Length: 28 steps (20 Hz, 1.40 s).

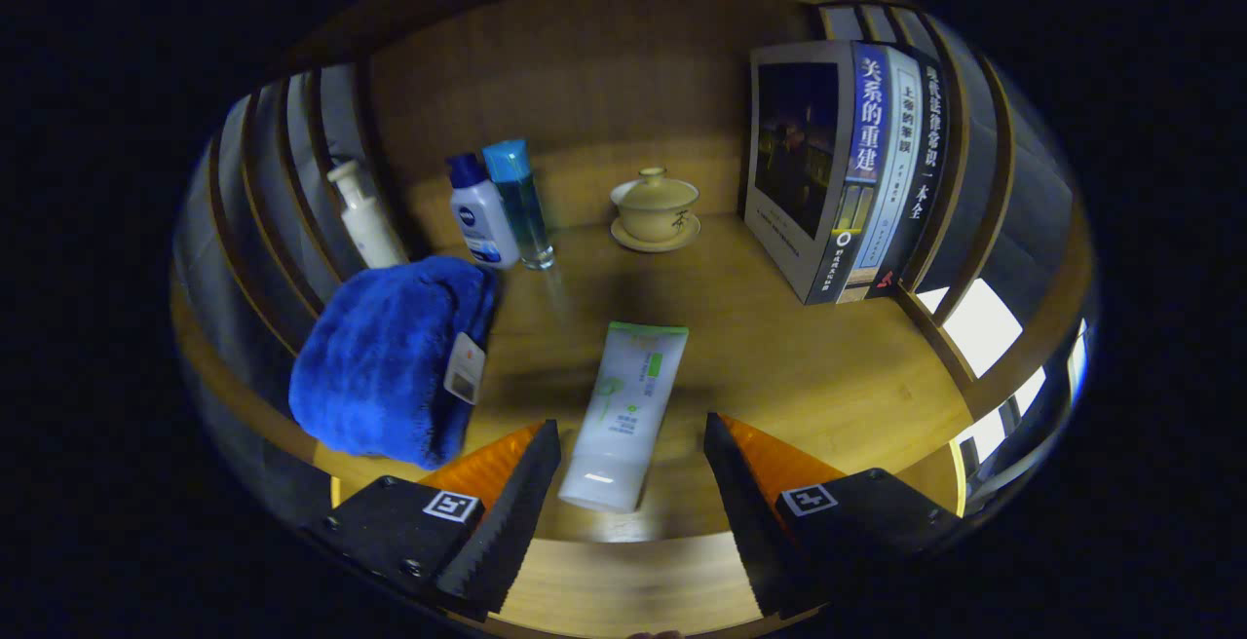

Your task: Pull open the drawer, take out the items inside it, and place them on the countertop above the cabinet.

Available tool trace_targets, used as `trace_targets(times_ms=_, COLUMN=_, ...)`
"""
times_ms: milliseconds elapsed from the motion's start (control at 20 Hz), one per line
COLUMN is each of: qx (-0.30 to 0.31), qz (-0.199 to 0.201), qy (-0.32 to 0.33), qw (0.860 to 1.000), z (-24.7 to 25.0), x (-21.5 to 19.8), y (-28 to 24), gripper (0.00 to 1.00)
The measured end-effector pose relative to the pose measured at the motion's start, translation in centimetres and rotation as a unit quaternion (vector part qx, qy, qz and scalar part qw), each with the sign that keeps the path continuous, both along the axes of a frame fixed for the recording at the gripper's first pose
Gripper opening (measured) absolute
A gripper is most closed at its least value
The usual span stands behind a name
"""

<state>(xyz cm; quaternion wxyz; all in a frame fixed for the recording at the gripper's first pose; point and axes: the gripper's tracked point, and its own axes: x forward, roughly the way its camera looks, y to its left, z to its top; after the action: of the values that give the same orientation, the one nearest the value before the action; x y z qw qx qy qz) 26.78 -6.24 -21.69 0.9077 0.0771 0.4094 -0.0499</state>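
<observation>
A white tube with green print (pixel 623 415) lies flat on the wooden countertop (pixel 809 366), its cap end reaching in between my fingertips. My gripper (pixel 631 449) is open, and neither finger touches the tube. To the left of the fingers lies a folded blue towel (pixel 390 357) with a white tag.
Beyond the tube, by the wooden back wall, stand a white pump bottle (pixel 365 215), a white bottle with a blue cap (pixel 480 210) and a clear blue bottle (pixel 521 201). A lidded yellow teacup on a saucer (pixel 655 208) sits mid-back. Upright books (pixel 848 171) lean at the right.
</observation>
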Motion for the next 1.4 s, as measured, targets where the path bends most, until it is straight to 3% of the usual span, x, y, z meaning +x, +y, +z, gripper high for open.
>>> trace_targets(times_ms=200, qx=0.05, qz=0.012, qy=-0.062, qw=0.997, z=5.2, x=-2.3, y=1.8, gripper=0.97)
trace_targets(times_ms=600, qx=0.051, qz=0.033, qy=-0.147, qw=0.987, z=12.9, x=-9.7, y=3.1, gripper=0.96)
trace_targets(times_ms=950, qx=0.024, qz=0.094, qy=-0.191, qw=0.977, z=11.0, x=-14.7, y=9.3, gripper=0.96)
trace_targets(times_ms=1400, qx=-0.048, qz=0.076, qy=-0.271, qw=0.958, z=8.8, x=-22.8, y=8.6, gripper=0.96)
